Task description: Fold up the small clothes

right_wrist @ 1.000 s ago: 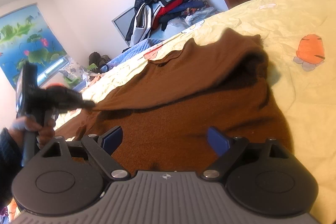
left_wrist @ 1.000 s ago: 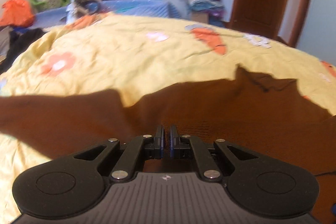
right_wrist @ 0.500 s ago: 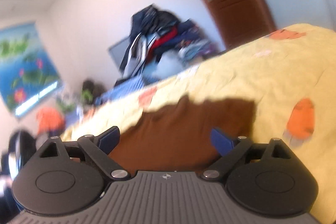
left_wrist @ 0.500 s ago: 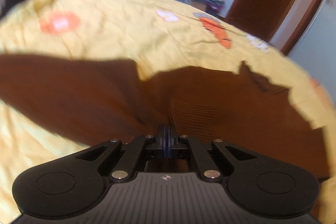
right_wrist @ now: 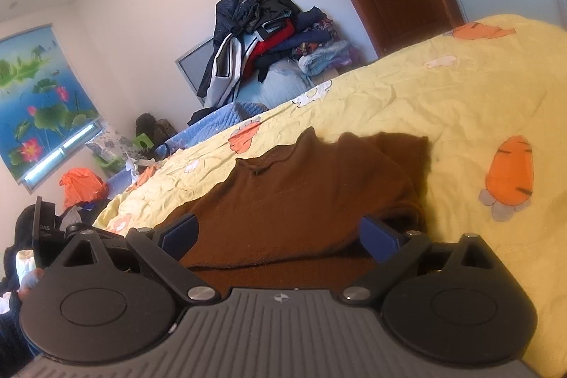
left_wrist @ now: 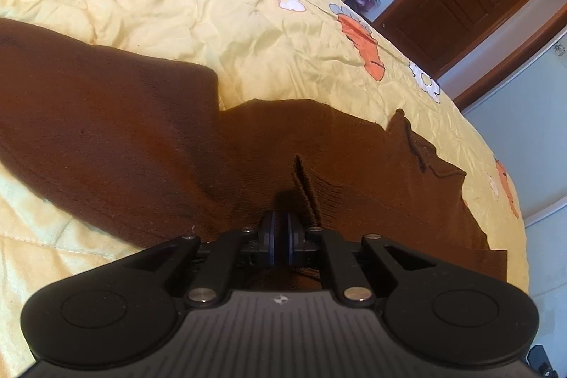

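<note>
Bed quilt (left_wrist: 219, 23) fills both views; brown sweater (left_wrist: 141, 144) lies spread across it, one sleeve at 9 o'clock, collar at 2 o'clock. One flap looks folded over in the right view, rest unfolded, so early stage. Clothes pile (right_wrist: 269, 34) at 12 o'clock, well apart, nothing blocking. Left tool (left_wrist: 280, 238) pinched closed on a sweater ridge; right tool (right_wrist: 280, 236) spread wide, empty, over the hem.

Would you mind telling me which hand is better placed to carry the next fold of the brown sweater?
Left. The left tongs are shut on a pinched ridge of the brown sweater, ready to pull it over. The right tongs are open above the fabric, gripping nothing.
</note>
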The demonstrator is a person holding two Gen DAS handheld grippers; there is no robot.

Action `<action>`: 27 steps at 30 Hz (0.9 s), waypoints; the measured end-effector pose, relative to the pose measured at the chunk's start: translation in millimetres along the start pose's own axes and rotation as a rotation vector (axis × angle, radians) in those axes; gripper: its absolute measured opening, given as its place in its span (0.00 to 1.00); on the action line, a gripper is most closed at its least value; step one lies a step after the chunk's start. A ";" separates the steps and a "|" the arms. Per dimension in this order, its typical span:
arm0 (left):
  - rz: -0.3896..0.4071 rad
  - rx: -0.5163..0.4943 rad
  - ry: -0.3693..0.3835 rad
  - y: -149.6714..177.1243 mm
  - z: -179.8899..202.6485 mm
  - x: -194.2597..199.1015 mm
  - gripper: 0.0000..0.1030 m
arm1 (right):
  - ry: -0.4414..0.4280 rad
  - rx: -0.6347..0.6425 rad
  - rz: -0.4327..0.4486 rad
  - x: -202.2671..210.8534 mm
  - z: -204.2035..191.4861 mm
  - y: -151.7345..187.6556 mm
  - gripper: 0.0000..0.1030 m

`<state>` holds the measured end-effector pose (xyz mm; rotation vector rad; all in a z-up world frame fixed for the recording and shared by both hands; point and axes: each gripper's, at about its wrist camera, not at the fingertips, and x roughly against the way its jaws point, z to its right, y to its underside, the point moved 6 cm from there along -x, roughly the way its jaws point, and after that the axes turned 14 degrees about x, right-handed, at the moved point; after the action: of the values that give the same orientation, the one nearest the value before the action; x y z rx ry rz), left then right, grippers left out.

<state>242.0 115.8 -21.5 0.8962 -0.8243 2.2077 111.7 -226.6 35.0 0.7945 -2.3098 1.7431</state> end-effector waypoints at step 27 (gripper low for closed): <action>-0.013 0.059 0.192 10.6 13.0 1.7 0.66 | -0.029 0.013 -0.059 -1.0 -5.9 16.3 0.95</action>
<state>238.2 100.3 -16.0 0.7012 -0.6649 2.2746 103.5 -217.7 22.5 0.8858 -2.2714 1.7348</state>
